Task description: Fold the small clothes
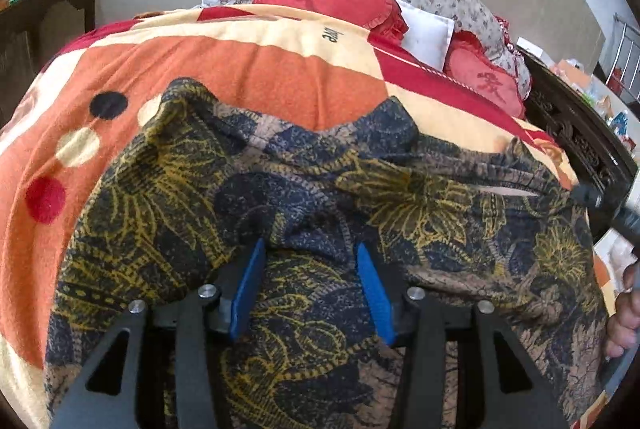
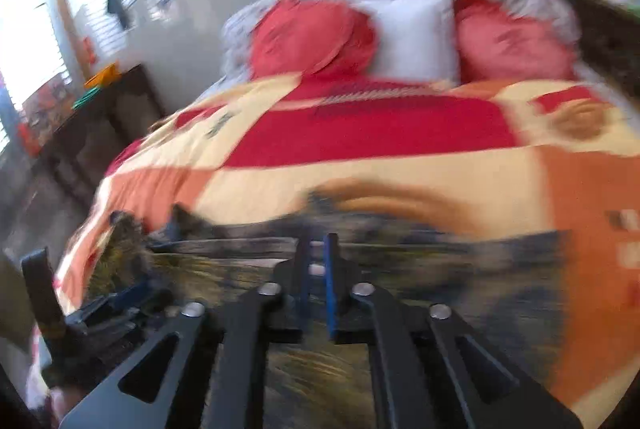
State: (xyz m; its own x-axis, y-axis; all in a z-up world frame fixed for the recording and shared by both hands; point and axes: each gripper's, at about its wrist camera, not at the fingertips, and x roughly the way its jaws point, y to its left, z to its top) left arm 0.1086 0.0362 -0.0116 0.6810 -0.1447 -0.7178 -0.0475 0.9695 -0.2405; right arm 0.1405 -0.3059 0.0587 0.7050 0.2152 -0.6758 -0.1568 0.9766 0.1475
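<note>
On the bed's blanket (image 1: 240, 69) we see the patterned garment (image 1: 320, 189), our left gripper (image 1: 310, 249) spread apart over it, our right gripper (image 2: 318, 241) nearly together, grip unclear through blur.

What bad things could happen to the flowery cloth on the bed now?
The left gripper is open over the flowery cloth, so closing there might pinch a bunched lump, not an edge. The right gripper looks nearly shut, but the blur hides whether it holds cloth; a tug could slip or rumple it across the blanket.
</note>
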